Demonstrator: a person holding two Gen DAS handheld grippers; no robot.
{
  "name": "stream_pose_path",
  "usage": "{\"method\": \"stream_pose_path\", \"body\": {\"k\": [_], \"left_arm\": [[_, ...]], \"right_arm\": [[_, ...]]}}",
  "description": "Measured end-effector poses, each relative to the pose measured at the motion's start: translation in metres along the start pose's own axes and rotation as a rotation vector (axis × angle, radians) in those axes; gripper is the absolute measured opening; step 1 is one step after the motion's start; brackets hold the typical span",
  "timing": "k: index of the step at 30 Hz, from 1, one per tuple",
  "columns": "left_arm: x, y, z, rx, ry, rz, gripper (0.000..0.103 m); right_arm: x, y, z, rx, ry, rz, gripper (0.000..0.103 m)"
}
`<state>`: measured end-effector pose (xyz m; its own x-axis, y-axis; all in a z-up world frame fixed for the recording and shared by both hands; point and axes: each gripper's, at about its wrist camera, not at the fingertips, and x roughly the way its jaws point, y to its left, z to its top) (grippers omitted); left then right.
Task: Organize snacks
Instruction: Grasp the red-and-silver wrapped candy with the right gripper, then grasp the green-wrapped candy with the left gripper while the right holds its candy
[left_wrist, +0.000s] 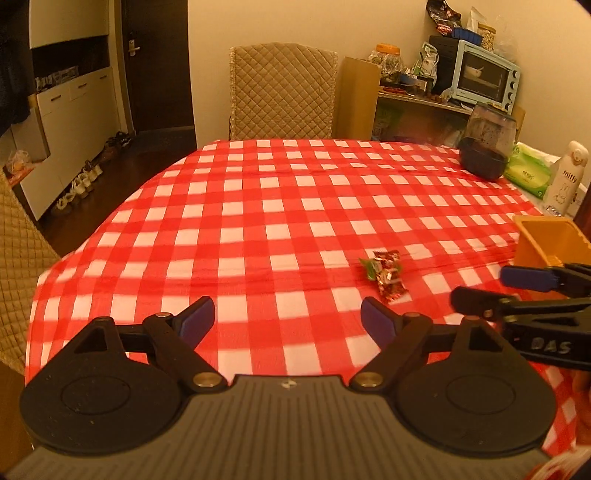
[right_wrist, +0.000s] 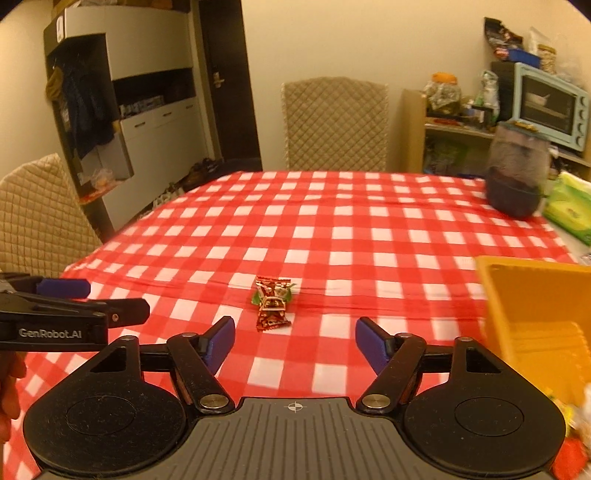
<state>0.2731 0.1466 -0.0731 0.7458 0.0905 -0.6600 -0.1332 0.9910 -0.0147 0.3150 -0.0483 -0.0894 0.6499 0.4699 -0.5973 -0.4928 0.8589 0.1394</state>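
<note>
Red-white checked tablecloth (right_wrist: 295, 229), orange bin (right_wrist: 535, 314), red-wrapped candies (right_wrist: 271, 306)

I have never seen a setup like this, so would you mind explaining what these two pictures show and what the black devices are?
No robot here: a person holds a two-finger gripper in each hand, and each carries a wide-angle camera looking forward along its fingers. One picture comes from the left gripper, the other from the right gripper; each also sees the other gripper from the side. Both stand open and hold nothing. Below them is a table with a red-and-white checked cloth. On it lie a few small wrapped candies in a cluster, straight ahead of the right gripper. An orange bin stands to the right, and a dark jar sits farther back.
</note>
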Motion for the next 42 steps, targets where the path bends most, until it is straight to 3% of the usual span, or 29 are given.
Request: {"method": "stream_pose_path", "body": {"k": [10,16,19,24,30,35,42], "left_arm": [[0.040,0.010,0.014,-0.045,0.013,0.007,0.085],[0.046,0.011,0.013,-0.056,0.025,0.001,0.085],[0.049,0.011,0.011,-0.048,0.039,-0.004,0.085],[0.051,0.005,0.012,-0.029,0.043,-0.035,0.085],[0.066,-0.013,0.012,0.071,0.049,-0.106,0.083],[0.084,-0.035,0.013,0.201,0.033,-0.149,0.076],[0.109,-0.056,0.018,0.292,0.013,-0.187,0.062]], "right_arm": [[0.071,0.002,0.012,0.004,0.038,0.059,0.046],[0.103,0.005,0.011,-0.006,0.072,0.057,0.035],[0.108,0.005,0.010,-0.002,0.083,0.047,0.024],[0.097,-0.001,0.012,0.018,0.086,0.030,0.021],[0.075,-0.021,0.017,0.054,0.093,-0.024,0.020],[0.072,-0.040,0.013,0.086,0.133,-0.047,0.020],[0.075,-0.046,0.013,0.095,0.139,-0.052,0.020]]}}
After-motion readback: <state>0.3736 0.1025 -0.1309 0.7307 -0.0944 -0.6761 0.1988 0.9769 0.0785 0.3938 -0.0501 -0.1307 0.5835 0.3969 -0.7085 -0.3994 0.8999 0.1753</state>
